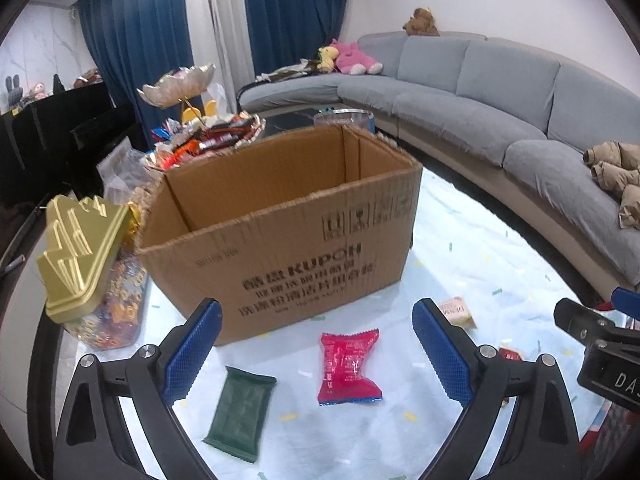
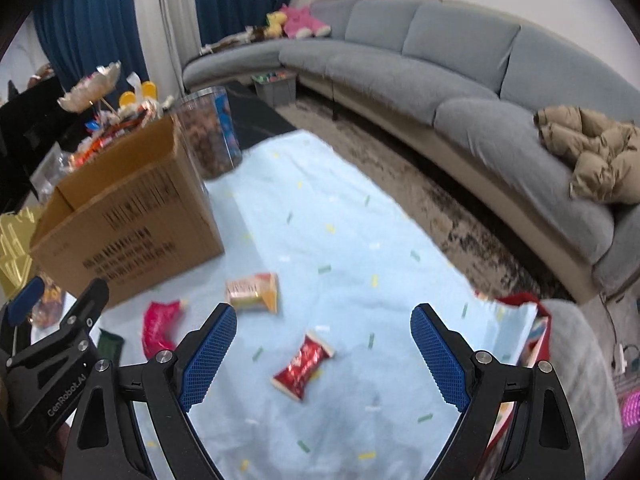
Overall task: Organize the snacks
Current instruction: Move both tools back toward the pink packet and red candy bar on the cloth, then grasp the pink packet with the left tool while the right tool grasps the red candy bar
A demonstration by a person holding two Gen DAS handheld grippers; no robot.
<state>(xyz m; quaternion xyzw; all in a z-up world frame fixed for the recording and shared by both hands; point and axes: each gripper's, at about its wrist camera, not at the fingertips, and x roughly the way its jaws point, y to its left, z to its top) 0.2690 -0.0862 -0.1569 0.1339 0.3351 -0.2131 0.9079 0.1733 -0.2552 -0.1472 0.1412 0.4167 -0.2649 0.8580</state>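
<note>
An open cardboard box [image 1: 280, 232] stands on the light blue cloth; it also shows in the right wrist view [image 2: 128, 216]. My left gripper [image 1: 316, 344] is open and empty above a pink-red snack packet [image 1: 348, 366] and a dark green packet [image 1: 242, 412]. My right gripper [image 2: 323, 344] is open and empty above a red wrapped snack [image 2: 303, 366]. A beige-orange snack packet [image 2: 254, 291] and the pink-red packet [image 2: 160, 328] lie closer to the box. A beige packet [image 1: 458, 312] lies to the right in the left wrist view.
A gold-lidded candy jar [image 1: 90, 272] stands left of the box. A tiered tray of snacks [image 1: 200, 136] and a clear canister [image 2: 210, 136] stand behind it. A grey sofa [image 2: 440, 80] curves around the table. A red bag [image 2: 532, 332] sits at the table's right edge.
</note>
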